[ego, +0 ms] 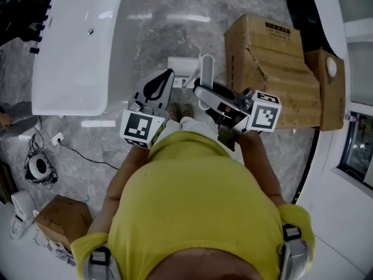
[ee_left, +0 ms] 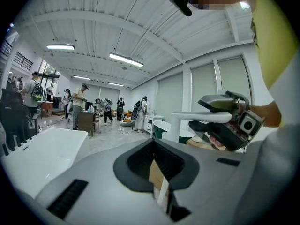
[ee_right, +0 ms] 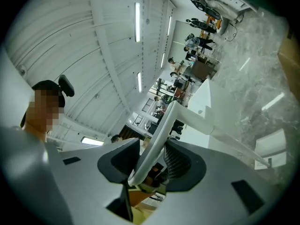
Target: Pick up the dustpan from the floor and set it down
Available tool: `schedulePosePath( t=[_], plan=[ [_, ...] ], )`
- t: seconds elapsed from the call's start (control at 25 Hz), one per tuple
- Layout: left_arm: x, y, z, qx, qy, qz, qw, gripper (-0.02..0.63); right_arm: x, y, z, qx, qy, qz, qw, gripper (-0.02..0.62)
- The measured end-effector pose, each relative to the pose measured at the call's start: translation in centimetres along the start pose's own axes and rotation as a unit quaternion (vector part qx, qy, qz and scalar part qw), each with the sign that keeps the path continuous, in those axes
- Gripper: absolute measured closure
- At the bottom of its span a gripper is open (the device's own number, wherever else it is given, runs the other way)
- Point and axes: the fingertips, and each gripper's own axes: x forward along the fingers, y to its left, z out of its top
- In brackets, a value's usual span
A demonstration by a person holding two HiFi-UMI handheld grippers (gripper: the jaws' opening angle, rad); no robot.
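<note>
The white dustpan [ego: 182, 69] has a long bent handle [ego: 206, 70]. My right gripper [ego: 200, 92] is shut on that handle in front of the person's body. In the right gripper view the handle [ee_right: 158, 142] runs between the jaws, bends and leads down to the pan [ee_right: 274, 144] over the marble floor. I cannot tell whether the pan touches the floor. My left gripper [ego: 166, 76] is beside it on the left, shut with nothing in it [ee_left: 154, 149]. From there I see the right gripper [ee_left: 225, 121] holding the handle [ee_left: 199, 117].
A white bathtub [ego: 76, 45] stands at the left. Large cardboard boxes [ego: 274, 69] stand close on the right. A small box [ego: 64, 217] and a device with cables [ego: 39, 167] lie at the lower left. Several people [ee_left: 77, 104] stand far off across the room.
</note>
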Motion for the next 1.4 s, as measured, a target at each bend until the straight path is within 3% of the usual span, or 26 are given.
schedulePosePath(
  t=[0.32,0.44,0.68,0.92,1.4],
  plan=[
    [-0.2,-0.3,-0.1,-0.001,0.002,0.004,1.0,0.604,0.0,-2.4,-0.8,0.011,0.01,-0.018,1.0,0.44],
    [0.0,0.5,-0.4,-0.006,0.005,0.006,1.0,0.604,0.7,-5.4,-1.4,0.03,0.022,-0.04,0.998,0.439],
    [0.1,0.6,-1.0,-0.012,0.012,0.011,0.9998,0.604,1.6,-11.9,-4.1,0.02,0.071,-0.055,0.996,0.443],
    [-0.1,0.7,-1.6,-0.016,0.019,0.013,0.9996,0.604,1.1,-18.6,-6.7,0.023,0.094,-0.117,0.988,0.446],
    [0.0,0.6,-2.3,-0.022,0.03,0.011,0.9993,0.604,0.6,-23.0,-9.5,-0.008,0.137,-0.142,0.98,0.446]
  ],
)
